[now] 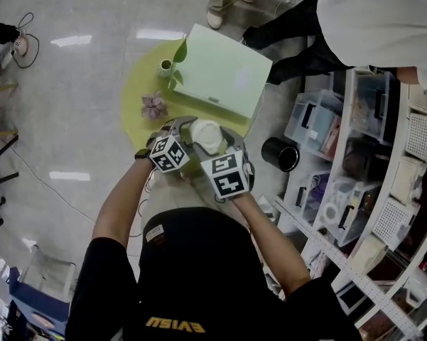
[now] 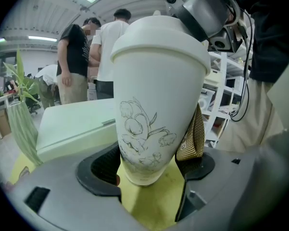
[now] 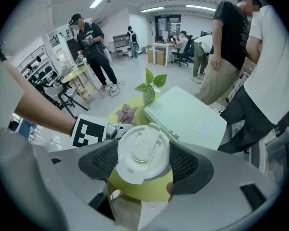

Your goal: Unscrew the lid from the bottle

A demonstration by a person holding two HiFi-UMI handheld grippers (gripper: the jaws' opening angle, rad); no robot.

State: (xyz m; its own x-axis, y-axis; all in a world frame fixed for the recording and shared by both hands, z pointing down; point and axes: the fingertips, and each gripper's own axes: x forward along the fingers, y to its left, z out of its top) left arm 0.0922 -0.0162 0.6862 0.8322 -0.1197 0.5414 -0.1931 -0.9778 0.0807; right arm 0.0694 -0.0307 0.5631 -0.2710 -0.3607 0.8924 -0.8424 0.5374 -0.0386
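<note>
I see a cream bottle [image 2: 154, 105] with a thin grey line drawing of flowers, a plain white lid [image 3: 143, 153], a tan woven strap [image 2: 193, 136], a yellow-green table [image 1: 136, 84] upper centre in the head view, a pale mint box [image 1: 224, 69], and a marker cube [image 1: 169, 153] in black-and-white squares.

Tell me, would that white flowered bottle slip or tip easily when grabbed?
Probably somewhat slippery: the bottle looks smooth, with no ridges. Likely tippy if set down, since it narrows toward its base under a wide lid. It seems rigid: no denting where the left gripper clamps it.
</note>
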